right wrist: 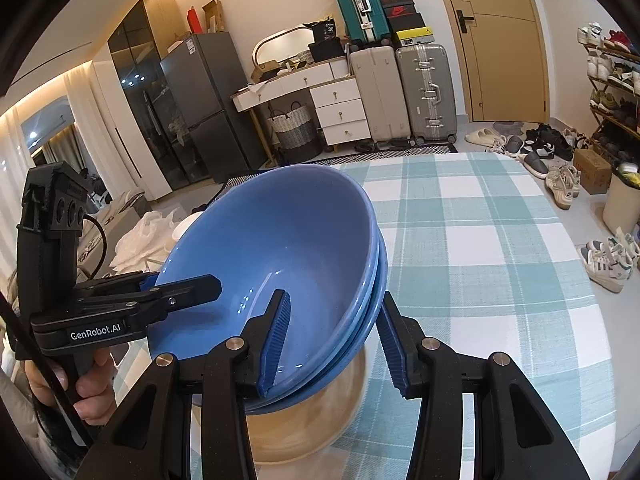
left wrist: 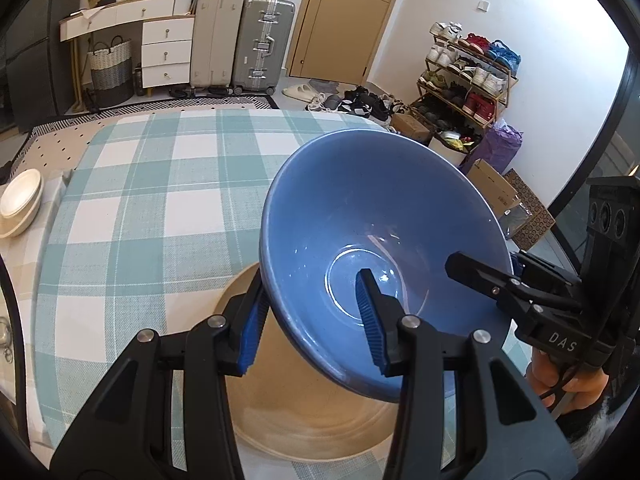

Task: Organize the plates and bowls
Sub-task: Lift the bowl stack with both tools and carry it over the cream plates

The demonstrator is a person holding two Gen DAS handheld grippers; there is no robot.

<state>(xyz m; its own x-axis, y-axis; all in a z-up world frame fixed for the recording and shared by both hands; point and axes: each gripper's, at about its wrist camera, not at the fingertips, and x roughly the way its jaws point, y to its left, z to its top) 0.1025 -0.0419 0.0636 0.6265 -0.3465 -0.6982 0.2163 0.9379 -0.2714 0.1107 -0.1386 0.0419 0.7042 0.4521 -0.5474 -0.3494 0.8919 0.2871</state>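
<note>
Checked tablecloth (left wrist: 132,216), both tools clamping stacked blue bowls' (right wrist: 288,248) rims

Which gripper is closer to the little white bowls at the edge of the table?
Left. The left gripper holds the blue bowls' rim on the side toward the white bowls. The right gripper clamps the opposite rim, farther away.

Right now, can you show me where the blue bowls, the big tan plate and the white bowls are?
blue bowls (right wrist: 304,240): right wrist view, inside wall of the top bowl.
tan plate (left wrist: 312,420): left wrist view, its bare middle.
white bowls (left wrist: 20,200): left wrist view, the top bowl's inside.
</note>
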